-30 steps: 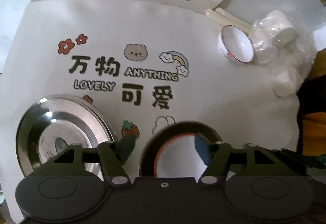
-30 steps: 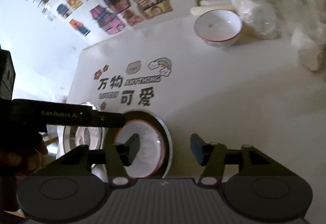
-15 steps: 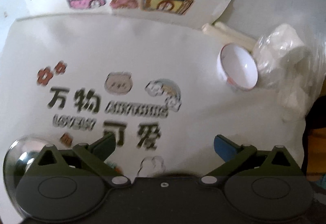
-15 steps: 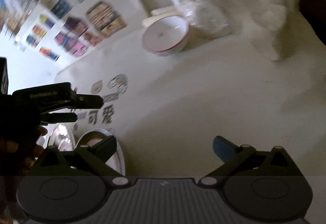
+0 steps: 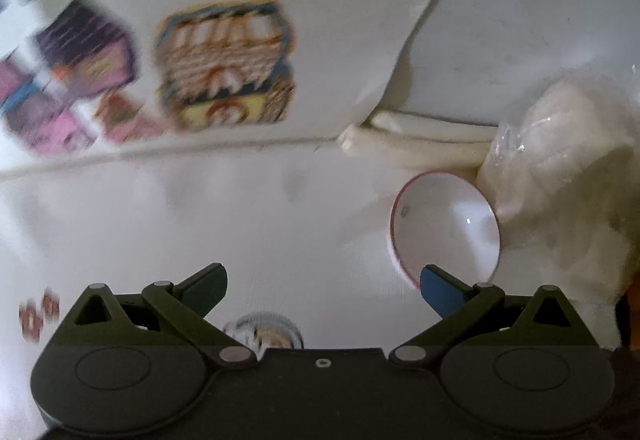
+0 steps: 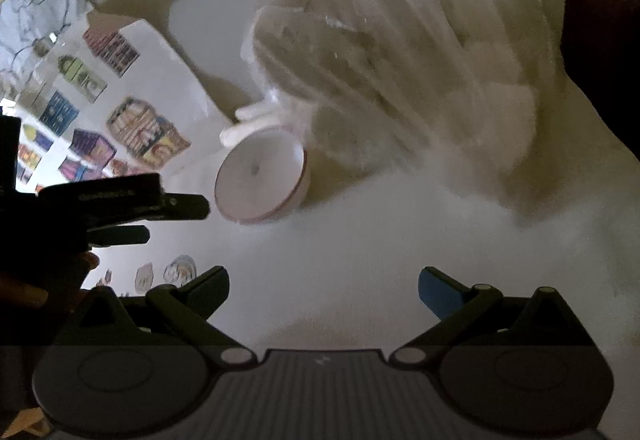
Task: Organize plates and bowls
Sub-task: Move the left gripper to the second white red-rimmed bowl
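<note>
A small white bowl with a red rim (image 5: pixel 446 224) stands on the white table mat, next to a plastic bag. It also shows in the right wrist view (image 6: pixel 262 180). My left gripper (image 5: pixel 322 286) is open and empty, close to the bowl, with its right fingertip (image 5: pixel 436 286) just in front of the bowl's rim. In the right wrist view the left gripper (image 6: pixel 172 212) reaches in from the left beside the bowl. My right gripper (image 6: pixel 324 288) is open and empty, above bare mat, short of the bowl.
A clear plastic bag of white items (image 6: pixel 400 60) lies behind and right of the bowl. White sticks (image 5: pixel 416 144) lie behind the bowl. A sheet with house pictures (image 5: pixel 224 64) lies at the back. A rainbow print (image 5: pixel 262 332) is on the mat.
Both grippers opened wide and moved forward toward the white bowl. The steel plate and the red-rimmed plate have dropped out of view behind them.
</note>
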A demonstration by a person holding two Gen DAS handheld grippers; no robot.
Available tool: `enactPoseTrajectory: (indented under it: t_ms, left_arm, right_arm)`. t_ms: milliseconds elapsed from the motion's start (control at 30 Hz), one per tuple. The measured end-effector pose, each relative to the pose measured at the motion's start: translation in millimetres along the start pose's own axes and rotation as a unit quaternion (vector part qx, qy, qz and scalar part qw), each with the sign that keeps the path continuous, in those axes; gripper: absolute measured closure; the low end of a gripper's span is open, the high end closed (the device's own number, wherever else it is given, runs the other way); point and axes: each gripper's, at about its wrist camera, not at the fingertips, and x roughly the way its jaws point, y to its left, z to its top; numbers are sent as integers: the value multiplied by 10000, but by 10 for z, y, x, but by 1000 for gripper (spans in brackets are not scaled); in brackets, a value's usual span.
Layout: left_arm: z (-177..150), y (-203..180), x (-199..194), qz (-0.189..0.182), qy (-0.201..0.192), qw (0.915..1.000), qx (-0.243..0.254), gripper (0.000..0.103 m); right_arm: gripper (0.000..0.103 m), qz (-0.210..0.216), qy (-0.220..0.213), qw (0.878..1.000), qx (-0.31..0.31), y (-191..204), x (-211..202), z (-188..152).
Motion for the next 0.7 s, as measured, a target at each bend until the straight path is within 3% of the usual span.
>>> enactPoseTrajectory:
  t_ms: [267,467,700]
  left_arm:
    - [205,-153,238,4,102,9969,778,1]
    - [276,-197,352,125,145,9951,968,1]
    - [285,-263,426,137,281,9933,1113,1]
  right_arm:
    - [0,-150,-172,9992,314,-21,208,156]
    - [1,-222,-249,9989,315,-21,301,195]
    - [18,-171,-229,9990,347,24,421,275]
